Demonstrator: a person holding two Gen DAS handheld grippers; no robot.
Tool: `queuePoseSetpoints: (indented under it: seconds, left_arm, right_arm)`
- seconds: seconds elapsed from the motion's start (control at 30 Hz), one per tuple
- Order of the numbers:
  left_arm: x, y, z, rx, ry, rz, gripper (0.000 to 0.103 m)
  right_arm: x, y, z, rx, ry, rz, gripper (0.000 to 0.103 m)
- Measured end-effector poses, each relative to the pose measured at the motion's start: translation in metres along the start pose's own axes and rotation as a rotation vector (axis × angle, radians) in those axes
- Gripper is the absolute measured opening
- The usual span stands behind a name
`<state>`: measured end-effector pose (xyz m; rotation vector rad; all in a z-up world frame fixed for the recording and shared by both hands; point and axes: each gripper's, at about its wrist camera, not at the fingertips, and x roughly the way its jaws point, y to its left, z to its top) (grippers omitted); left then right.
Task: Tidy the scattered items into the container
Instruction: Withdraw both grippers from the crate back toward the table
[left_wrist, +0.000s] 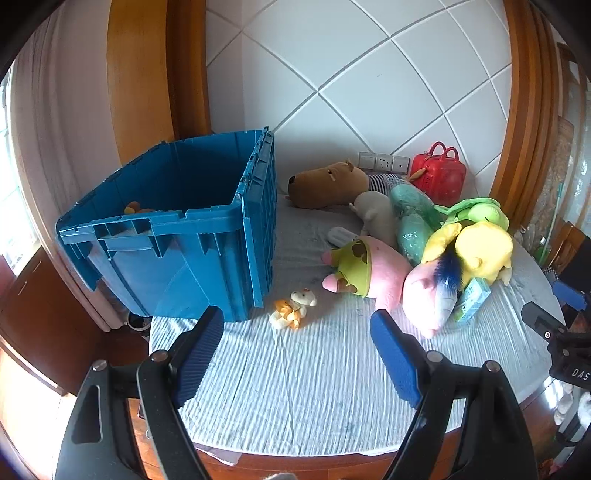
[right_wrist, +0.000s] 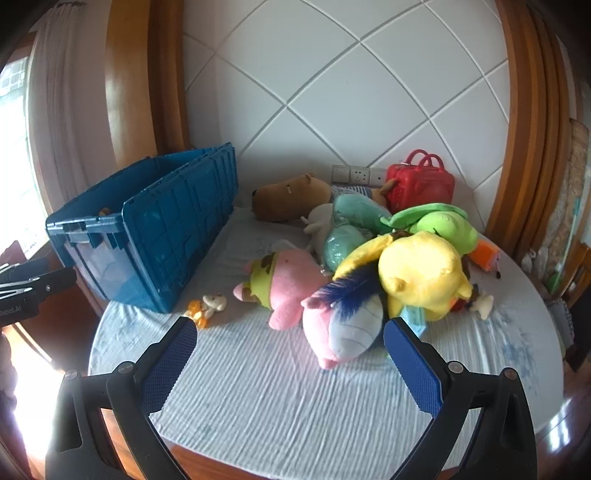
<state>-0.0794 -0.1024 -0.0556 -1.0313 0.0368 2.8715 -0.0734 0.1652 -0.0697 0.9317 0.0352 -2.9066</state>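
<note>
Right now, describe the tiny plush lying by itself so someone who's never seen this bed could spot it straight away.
Start at the blue crate on the left of the striped sheet. Just off its near right corner, between it and the toy pile, lies the small plush. It is white and orange, far smaller than the others, and the only one lying apart with bare sheet all round.

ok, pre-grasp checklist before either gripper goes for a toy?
1. Left gripper open, nothing between jaws: ok.
2. Right gripper open, nothing between jaws: ok.
3. Blue crate top open, room inside: ok.
4. Small orange-and-white plush lying apart from the pile, beside the crate: ok.
5. Pink-and-blue plush free of the yellow plush: not ok, they touch.
6. How many toys are already in the crate: cannot tell.
</note>
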Motion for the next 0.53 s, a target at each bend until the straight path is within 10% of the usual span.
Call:
queuePoseSetpoints:
  seconds: [0.53]
  left_arm:
    - [-0.031, 0.005, -0.026, 0.001, 0.012, 0.007, 0.082]
  right_arm:
    - [-0.033, 0.024, -0.020, -0.003, -0.013, 0.027, 0.103]
